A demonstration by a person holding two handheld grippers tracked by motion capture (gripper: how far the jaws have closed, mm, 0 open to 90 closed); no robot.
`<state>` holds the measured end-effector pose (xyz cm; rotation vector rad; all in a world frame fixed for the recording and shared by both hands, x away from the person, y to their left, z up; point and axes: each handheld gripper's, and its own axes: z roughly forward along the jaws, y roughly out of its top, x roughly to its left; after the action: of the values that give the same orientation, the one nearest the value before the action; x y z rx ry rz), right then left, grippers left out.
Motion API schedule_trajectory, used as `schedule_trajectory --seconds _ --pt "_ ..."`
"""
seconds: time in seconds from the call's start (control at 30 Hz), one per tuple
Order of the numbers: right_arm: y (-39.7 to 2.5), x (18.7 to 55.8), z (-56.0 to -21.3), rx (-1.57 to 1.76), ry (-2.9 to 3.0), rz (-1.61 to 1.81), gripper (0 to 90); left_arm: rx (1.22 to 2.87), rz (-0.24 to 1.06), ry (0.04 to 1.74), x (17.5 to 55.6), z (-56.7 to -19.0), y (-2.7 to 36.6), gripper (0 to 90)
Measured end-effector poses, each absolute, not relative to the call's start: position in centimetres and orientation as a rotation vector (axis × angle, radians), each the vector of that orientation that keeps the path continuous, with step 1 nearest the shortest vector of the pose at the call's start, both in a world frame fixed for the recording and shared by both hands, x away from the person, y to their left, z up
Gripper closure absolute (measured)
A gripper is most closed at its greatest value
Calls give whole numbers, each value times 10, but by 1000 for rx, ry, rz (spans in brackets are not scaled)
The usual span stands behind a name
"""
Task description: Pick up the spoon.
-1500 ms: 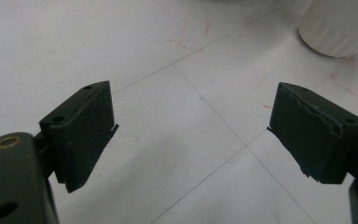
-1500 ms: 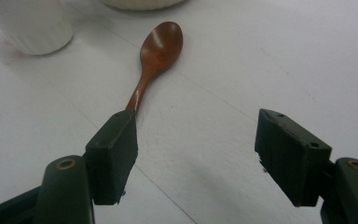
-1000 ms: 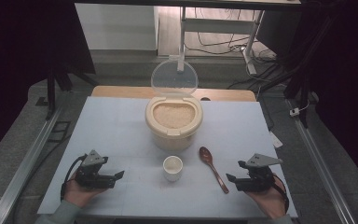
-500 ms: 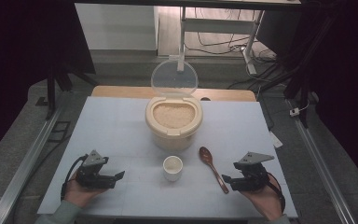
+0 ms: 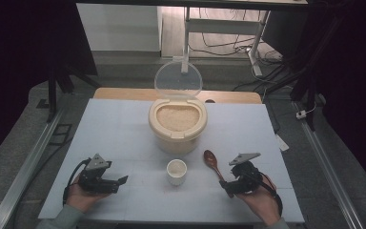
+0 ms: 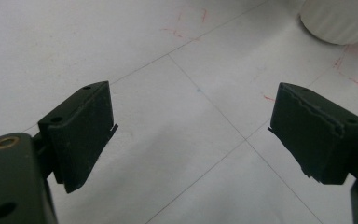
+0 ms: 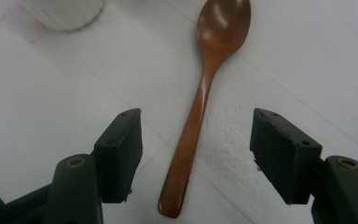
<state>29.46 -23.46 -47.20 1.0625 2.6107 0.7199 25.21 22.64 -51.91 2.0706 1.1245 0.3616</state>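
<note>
A brown wooden spoon lies flat on the white table, bowl pointing away from me. In the right gripper view the spoon's handle lies between the two jaws, which stand wide apart; neither jaw touches it. My right gripper is open, low over the handle's near end. A small white cup stands left of the spoon. Behind it sits a cream rice container, full of rice, its clear lid tipped up. My left gripper rests open at the front left, nothing between its jaws.
The white table top is marked with thin grid lines and red pencil marks. The cup's base shows at the top right of the left gripper view. A wooden board edge lies behind the table. Metal rails run along both sides.
My right gripper has moved left and toward the spoon's handle, so the handle now lies between its jaws. The left gripper has stayed in place.
</note>
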Motion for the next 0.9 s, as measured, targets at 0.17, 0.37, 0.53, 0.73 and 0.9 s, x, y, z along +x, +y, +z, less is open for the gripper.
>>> schedule_trajectory --seconds 0.17,0.37,0.53,0.73,0.9 --pt "-226 297 -475 1078 2637 617 357 2074 362 1121 252 -519 226 133" --pt "-218 300 -479 1097 2656 542 393 2076 364 1114 252 -520 226 133" --pt "-213 305 -487 1136 2655 470 459 2076 364 1112 252 -520 226 134" --pt "-212 308 -492 1156 2666 438 529 2080 360 1111 252 -521 226 133" --pt "-210 310 -494 1168 2674 423 579 2079 361 1112 252 -521 226 134"
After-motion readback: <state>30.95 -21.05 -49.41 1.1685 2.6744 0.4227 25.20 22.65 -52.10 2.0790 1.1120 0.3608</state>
